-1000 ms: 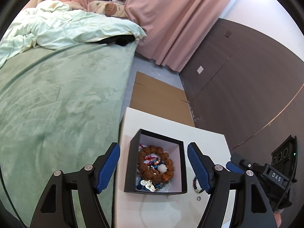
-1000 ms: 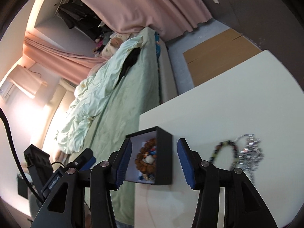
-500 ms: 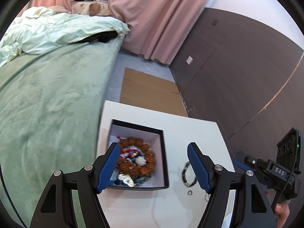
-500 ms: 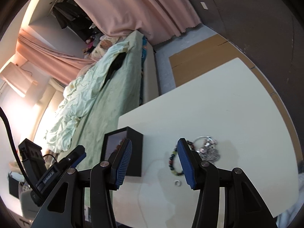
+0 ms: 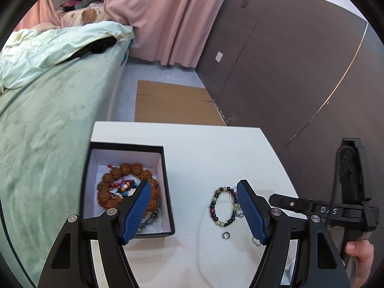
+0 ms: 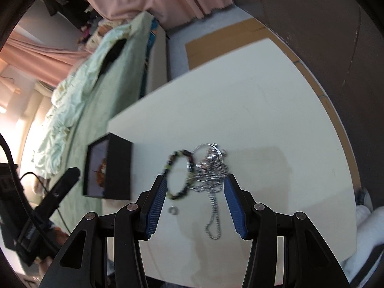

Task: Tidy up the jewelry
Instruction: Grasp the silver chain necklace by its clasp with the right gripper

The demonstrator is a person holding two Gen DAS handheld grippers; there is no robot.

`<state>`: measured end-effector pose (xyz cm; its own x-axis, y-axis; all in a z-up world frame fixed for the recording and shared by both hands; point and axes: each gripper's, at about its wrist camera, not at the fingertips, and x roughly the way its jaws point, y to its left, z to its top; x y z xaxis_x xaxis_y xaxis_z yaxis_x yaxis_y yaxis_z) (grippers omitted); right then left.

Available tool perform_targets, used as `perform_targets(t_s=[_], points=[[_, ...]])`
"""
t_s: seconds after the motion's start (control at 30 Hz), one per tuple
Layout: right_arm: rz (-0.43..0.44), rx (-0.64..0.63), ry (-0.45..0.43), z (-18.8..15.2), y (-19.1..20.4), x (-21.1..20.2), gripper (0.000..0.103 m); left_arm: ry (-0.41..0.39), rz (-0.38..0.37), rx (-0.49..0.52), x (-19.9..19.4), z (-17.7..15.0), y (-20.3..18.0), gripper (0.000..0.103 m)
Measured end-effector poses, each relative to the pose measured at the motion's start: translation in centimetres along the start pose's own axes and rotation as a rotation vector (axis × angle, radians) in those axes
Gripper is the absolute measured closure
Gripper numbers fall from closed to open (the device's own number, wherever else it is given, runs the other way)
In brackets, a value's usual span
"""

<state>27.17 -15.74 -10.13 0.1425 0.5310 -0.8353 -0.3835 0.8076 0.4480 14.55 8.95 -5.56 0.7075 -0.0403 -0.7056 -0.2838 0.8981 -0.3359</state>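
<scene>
While both grippers hung above the white bench (image 5: pixel 204 158), neither held anything. The left gripper (image 5: pixel 193 212) stood wide open, its blue pads (image 5: pixel 250 213) apart and clear of every item; its left pad overlapped the black jewelry box (image 5: pixel 165 187) in the left wrist view, and its right pad stood just beside the loose pieces. The right gripper (image 6: pixel 194 206) stood about half open and empty, its pads flanking the loose jewelry as seen from the right wrist view.

The black jewelry box sat at the bench edge nearest the green bed (image 5: pixel 48 120), open side up, its long axis running from the near edge toward the far edge of the bench. Inside lay a brown beaded bracelet (image 5: pixel 115 187) coiled flat, with small coloured beads at its centre and a further darker bead string at the near wall.

A multicoloured beaded bracelet (image 6: pixel 178 174) lay flat on the bench, well apart from the box, forming an oval whose long axis ran roughly from near to far. Touching its right side lay a tangle of silver chain (image 6: pixel 211 170), one loop of which trailed toward the near edge. A small silver ring (image 6: pixel 173 210) lay flat just beside the near end of the bracelet, not touching it.

A thumb (image 5: pixel 357 252) showed at the lower right of the left wrist view, on the right gripper's handle.
</scene>
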Motion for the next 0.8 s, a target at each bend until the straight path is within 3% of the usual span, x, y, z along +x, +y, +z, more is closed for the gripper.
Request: perform_targets(t_s=[0.3, 0.5, 0.53, 0.6, 0.8], points=[[-0.077, -0.017, 0.073, 0.8, -0.1, 3.0, 0.052, 0.000, 0.009, 0.009, 1.2, 0.2, -0.4, 0.032], [-0.190, -0.160, 0.096, 0.9, 2.3, 4.9, 0.052, -0.007, 0.014, -0.013, 1.4, 0.7, 0.0, 0.032], [-0.198, -0.172, 0.093, 0.9, 2.4, 5.0, 0.055, -0.006, 0.016, -0.013, 1.5, 0.7, 0.0, 0.032], [-0.220, -0.180, 0.100, 0.7, 2.4, 4.9, 0.087, -0.004, 0.017, -0.013, 1.5, 0.7, 0.0, 0.032], [-0.140, -0.154, 0.055, 0.1, 1.6, 2.0, 0.092, 0.003, 0.016, 0.004, 1.4, 0.2, -0.4, 0.032]])
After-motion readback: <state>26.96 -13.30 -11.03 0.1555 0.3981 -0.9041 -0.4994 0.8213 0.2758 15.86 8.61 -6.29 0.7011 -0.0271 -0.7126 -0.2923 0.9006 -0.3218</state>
